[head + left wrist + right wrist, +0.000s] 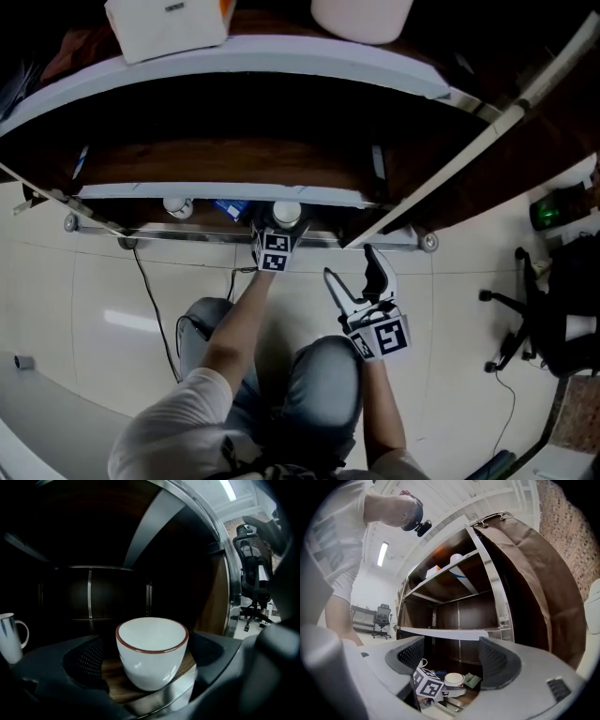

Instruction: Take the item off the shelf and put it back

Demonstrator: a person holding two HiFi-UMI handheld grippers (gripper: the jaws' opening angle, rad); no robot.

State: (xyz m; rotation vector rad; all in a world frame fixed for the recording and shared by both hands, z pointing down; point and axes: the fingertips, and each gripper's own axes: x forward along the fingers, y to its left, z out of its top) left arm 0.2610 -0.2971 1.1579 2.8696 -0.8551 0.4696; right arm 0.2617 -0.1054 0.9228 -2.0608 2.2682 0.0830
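Reaches the bare left arm [239,323] straight ahead, elbow nearly locked, into the lowest bay of a rack [281,56]. Holds the left claw [150,665] level at the front edge of the bay's wooden worktop [113,683], marker cube facing up. Holds the right arm [384,412] bent and close to the body. Sets the right claw [354,270] outside the rack, above the pale floor [112,281], tilted up toward the shelves.

Brackets a white cup [152,651] with a red-brown rim between the left jaws. Shows it upright, mouth up, long axis vertical, foot on the worktop just behind the metal lip. Places one jaw on each side of the cup, which sits about centred in the gap. Leaves the left jaws wide apart, with a sliver of wood showing between each pad and the cup wall, so grips nothing.

Spreads the right jaws wide too, with nothing between them. Looks through that gap at the left claw's cube and the cup, well apart from both.

Also takes in:
- a white mug [10,637] on the same worktop, handle turned toward the cup, well to its left;
- a blue packet [232,208] just left of the cup, seen from above;
- a green packet [472,680] just to its right;
- a white box [169,26] and a pale tub [361,17] on the top shelf;
- an office chair [253,585] out on the floor beyond the rack's right side.
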